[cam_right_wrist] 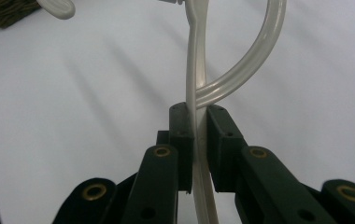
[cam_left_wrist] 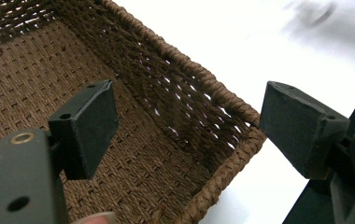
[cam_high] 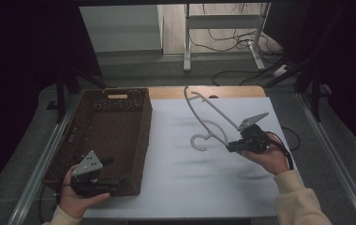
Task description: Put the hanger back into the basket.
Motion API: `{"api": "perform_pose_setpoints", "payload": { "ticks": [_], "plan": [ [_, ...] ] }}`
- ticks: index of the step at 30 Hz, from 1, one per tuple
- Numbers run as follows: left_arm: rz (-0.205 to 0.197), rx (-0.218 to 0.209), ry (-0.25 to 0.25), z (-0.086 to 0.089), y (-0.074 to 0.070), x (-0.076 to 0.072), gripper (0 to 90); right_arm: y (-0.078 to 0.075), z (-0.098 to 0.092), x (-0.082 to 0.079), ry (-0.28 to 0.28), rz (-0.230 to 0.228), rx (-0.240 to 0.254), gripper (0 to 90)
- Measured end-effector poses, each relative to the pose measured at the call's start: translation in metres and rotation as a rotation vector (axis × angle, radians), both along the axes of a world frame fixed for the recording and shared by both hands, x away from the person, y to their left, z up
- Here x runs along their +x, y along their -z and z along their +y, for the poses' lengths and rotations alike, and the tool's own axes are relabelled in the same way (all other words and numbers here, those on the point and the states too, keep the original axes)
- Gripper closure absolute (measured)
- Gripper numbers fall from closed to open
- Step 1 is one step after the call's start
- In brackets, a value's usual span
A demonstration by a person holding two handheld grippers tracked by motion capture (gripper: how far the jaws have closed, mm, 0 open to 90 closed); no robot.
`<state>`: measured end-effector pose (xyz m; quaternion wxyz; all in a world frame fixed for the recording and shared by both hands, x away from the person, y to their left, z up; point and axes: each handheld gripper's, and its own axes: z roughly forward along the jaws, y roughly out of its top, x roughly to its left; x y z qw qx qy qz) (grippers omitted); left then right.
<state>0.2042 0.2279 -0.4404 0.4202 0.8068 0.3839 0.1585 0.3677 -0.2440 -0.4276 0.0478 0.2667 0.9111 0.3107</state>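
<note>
Right of the wicker basket (cam_high: 120, 122), the right gripper (cam_high: 232, 146) clamps a white hanger (cam_high: 209, 115); left gripper (cam_high: 115, 180) gapes over the basket's near corner.

High view looks forward and down over the table (cam_high: 176, 187); left gripper view peers close into the basket (cam_left_wrist: 133, 140) corner, seen whole from above (cam_high: 120, 117); right gripper view hugs the hanger (cam_right_wrist: 196, 88), shared overhead (cam_high: 209, 123)
</note>
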Motion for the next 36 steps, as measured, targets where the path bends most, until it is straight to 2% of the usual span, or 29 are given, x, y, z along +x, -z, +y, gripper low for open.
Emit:
{"api": "perform_pose_setpoints", "payload": {
  "ticks": [4,7,10,17,18,19,20,21,22,23,24,27,36],
  "plan": [
    [0.000,-0.001,0.003,-0.001,0.000,0.000,19.7,-0.001,0.002,-0.009,-0.025,0.009,0.011,81.4],
    [-0.001,0.000,0.005,-0.001,0.000,0.000,19.7,-0.002,0.002,-0.010,-0.019,0.021,0.036,81.4],
    [-0.003,0.001,0.009,-0.002,-0.001,0.000,19.7,-0.002,0.003,-0.011,0.014,0.040,0.085,81.4],
    [-0.006,-0.009,0.020,-0.007,-0.003,0.001,19.7,-0.002,0.009,-0.011,0.063,0.073,0.151,81.4],
    [-0.008,-0.009,0.027,-0.010,-0.005,0.002,19.7,-0.003,0.012,-0.011,0.082,0.086,0.181,81.4],
    [-0.008,-0.009,0.027,-0.010,-0.005,0.002,19.7,-0.003,0.012,-0.011,0.082,0.086,0.181,81.4],
    [-0.009,-0.015,0.037,-0.014,-0.007,0.002,19.7,-0.005,0.015,-0.011,0.106,0.105,0.225,81.4],
    [-0.009,-0.015,0.037,-0.014,-0.007,0.002,19.7,-0.005,0.015,-0.011,0.106,0.105,0.225,81.4],
    [-0.014,-0.017,0.049,-0.018,-0.009,0.003,19.7,-0.008,0.018,-0.011,0.125,0.120,0.267,81.4],
    [-0.014,-0.017,0.049,-0.018,-0.009,0.003,19.7,-0.008,0.018,-0.011,0.125,0.120,0.267,81.4],
    [-0.015,-0.022,0.061,-0.022,-0.011,0.004,19.7,-0.010,0.021,-0.013,0.137,0.127,0.300,81.4],
    [-0.011,-0.031,0.076,-0.025,-0.012,0.005,19.7,-0.012,0.026,-0.014,0.156,0.146,0.349,81.4],
    [0.001,-0.055,0.085,-0.030,-0.013,0.006,20.0,-0.009,0.040,-0.019,0.178,0.165,0.376,81.4]
  ]
}}
